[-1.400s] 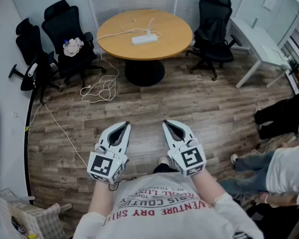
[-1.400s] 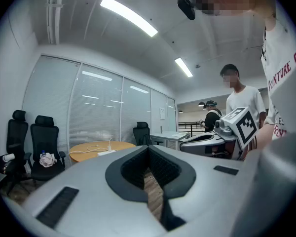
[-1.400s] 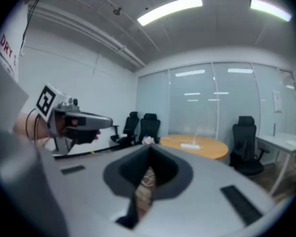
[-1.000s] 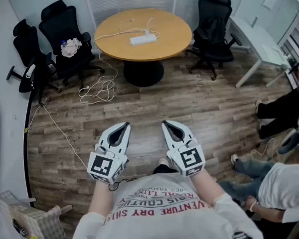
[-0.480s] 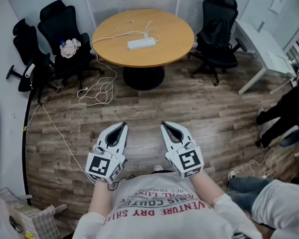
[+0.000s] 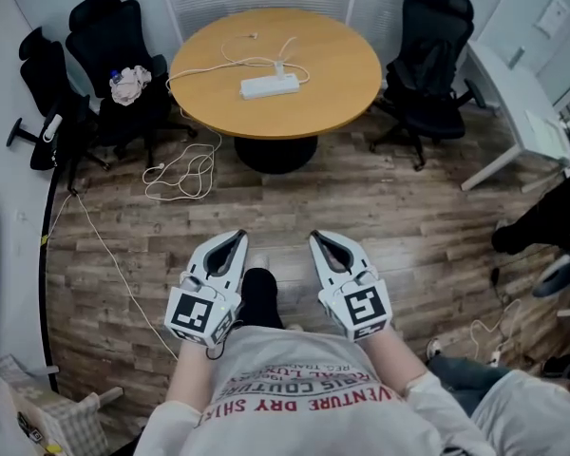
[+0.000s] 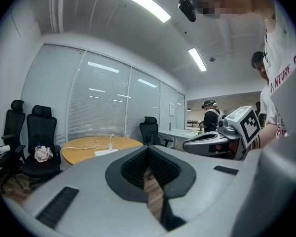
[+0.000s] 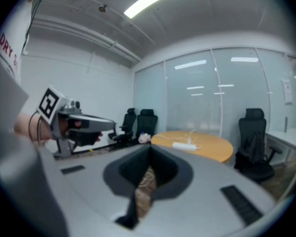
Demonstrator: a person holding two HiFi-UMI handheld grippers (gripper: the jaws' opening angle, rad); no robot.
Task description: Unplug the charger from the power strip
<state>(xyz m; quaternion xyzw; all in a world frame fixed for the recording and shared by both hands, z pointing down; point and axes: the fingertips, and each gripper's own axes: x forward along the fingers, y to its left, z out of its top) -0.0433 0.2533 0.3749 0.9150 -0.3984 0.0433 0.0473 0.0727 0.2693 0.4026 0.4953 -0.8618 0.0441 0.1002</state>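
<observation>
A white power strip (image 6: 270, 85) lies on the round wooden table (image 6: 332, 65) at the far side of the room. A small white charger (image 6: 278, 67) is plugged into its far edge, and a white cable runs left from it over the tabletop. Both grippers are held close to my body, far short of the table. The left gripper (image 6: 237, 237) and the right gripper (image 6: 319, 237) point towards it side by side, jaws together, holding nothing. The left gripper view shows the power strip (image 7: 107, 152) small and distant beyond the left gripper (image 7: 148, 148). The right gripper view shows the power strip (image 8: 184, 145) past the right gripper (image 8: 149, 148).
Black office chairs (image 6: 435, 46) stand around the table; one chair on the left (image 6: 114, 41) carries a crumpled cloth (image 6: 130, 84). A loose white cable (image 6: 180, 171) coils on the wooden floor left of the table's base. A white desk (image 6: 522, 112) and seated people (image 6: 541, 407) are on the right.
The table and power strip have come closer and lower in the head view. My foot has stepped forward between the grippers. Both grippers keep the same pose, shut, in front of my body.
</observation>
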